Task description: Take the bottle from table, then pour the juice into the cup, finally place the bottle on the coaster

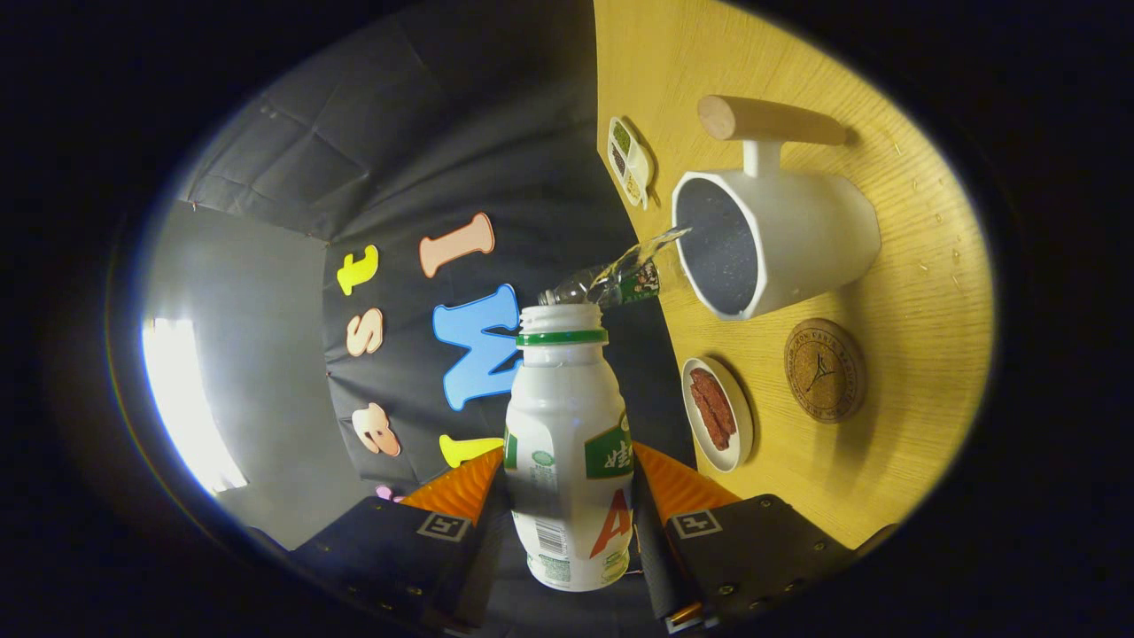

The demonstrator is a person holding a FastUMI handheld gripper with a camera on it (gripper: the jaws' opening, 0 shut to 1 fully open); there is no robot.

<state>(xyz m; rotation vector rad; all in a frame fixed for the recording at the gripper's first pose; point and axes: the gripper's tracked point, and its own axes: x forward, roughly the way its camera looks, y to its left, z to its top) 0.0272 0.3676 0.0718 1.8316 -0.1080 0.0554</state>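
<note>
My gripper (567, 483) is shut on a white bottle (567, 443) with a green neck ring and no cap, both fingers pressing its sides. The view is rolled sideways, so the bottle is tipped over. A clear stream of liquid (620, 275) runs from its mouth into the white cup (771, 239), which has a dark inside and a wooden handle (766, 120). The cup stands on the wooden table (912, 372) just beyond the bottle's mouth. A round cork coaster (824, 369) lies on the table beside the cup, with nothing on it.
A small white plate with reddish-brown pieces (716, 412) lies between the coaster and the table's edge, close to one finger. A small divided dish with green and brown bits (629, 162) sits on the cup's other side, near the table's edge.
</note>
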